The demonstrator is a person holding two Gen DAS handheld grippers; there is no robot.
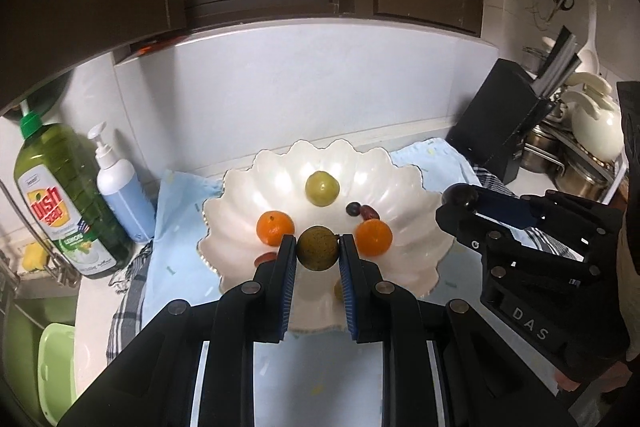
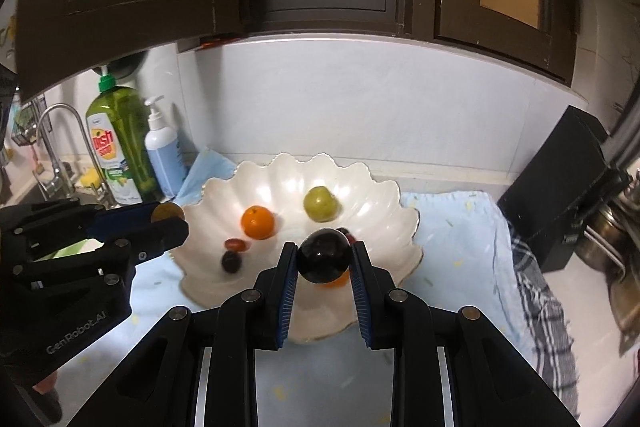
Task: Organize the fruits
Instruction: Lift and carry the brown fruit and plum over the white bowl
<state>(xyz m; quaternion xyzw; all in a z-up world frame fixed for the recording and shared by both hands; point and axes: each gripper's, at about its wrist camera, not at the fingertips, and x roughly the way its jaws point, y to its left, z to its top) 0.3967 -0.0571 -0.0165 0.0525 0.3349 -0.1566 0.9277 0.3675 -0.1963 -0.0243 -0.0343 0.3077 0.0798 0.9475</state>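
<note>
A white scalloped bowl (image 1: 404,183) (image 2: 384,195) sits on a light blue cloth. In it lie a green fruit (image 1: 322,189) (image 2: 319,203), oranges (image 1: 275,227) (image 1: 373,237) (image 2: 258,222), a small dark fruit (image 1: 352,209) (image 2: 231,261) and a small red one (image 1: 370,213) (image 2: 235,244). My left gripper (image 1: 318,248) is shut on a brownish-green speckled round fruit (image 1: 318,248) above the bowl's near side; it also shows in the right wrist view (image 2: 168,213). My right gripper (image 2: 324,257) is shut on a dark plum (image 2: 324,257) (image 1: 460,195) over the bowl's right rim.
A green dish soap bottle (image 1: 60,199) (image 2: 120,143) and a white pump bottle (image 1: 120,187) (image 2: 162,147) stand left of the bowl. A black knife block (image 1: 508,115) (image 2: 560,187), steel pots (image 1: 560,163) and a checked towel (image 2: 536,291) are on the right. A sink tap (image 2: 52,147) is far left.
</note>
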